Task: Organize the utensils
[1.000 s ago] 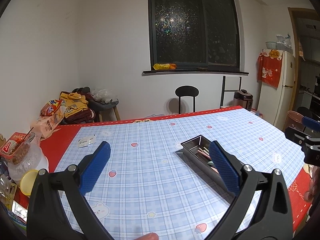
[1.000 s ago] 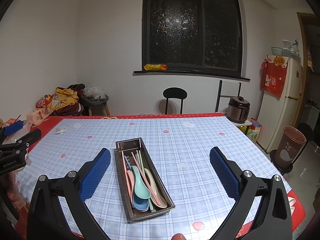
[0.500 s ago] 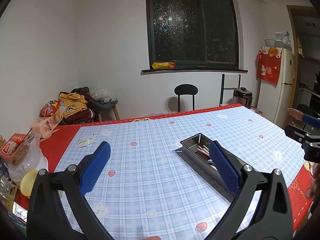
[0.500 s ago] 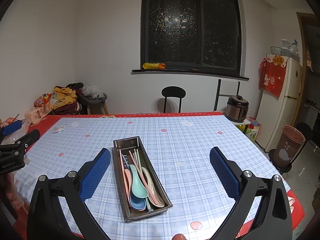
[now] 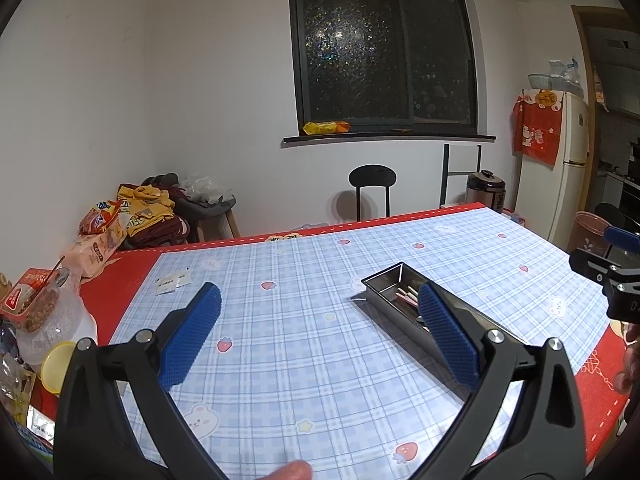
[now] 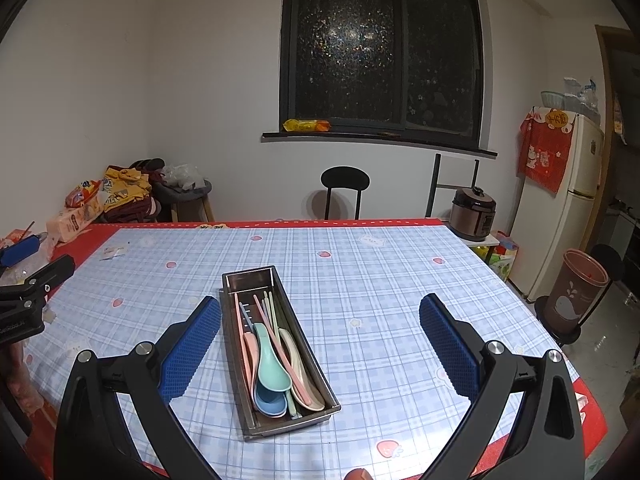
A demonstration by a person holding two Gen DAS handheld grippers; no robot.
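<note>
A steel utensil tray (image 6: 240,292) lies on the blue plaid tablecloth (image 6: 380,280). It holds several pastel spoons (image 6: 270,368) and chopsticks (image 6: 272,308). My right gripper (image 6: 320,344) is open and empty, held above and just behind the tray's near end. In the left wrist view the tray (image 5: 384,284) lies to the right, partly behind the right pad. My left gripper (image 5: 320,336) is open and empty over bare cloth left of the tray. Each gripper shows at the edge of the other's view.
Snack bags and a plastic container (image 5: 44,312) crowd the table's left edge. Small paper packets (image 5: 172,282) lie on the cloth at the far left. A black chair (image 6: 344,188) stands beyond the far edge. A rice cooker (image 6: 472,212), fridge and bin (image 6: 576,292) stand at the right.
Both grippers have drawn back a little from the tray, which now looks slightly farther off. Both stay open and empty. The tray has not moved.
</note>
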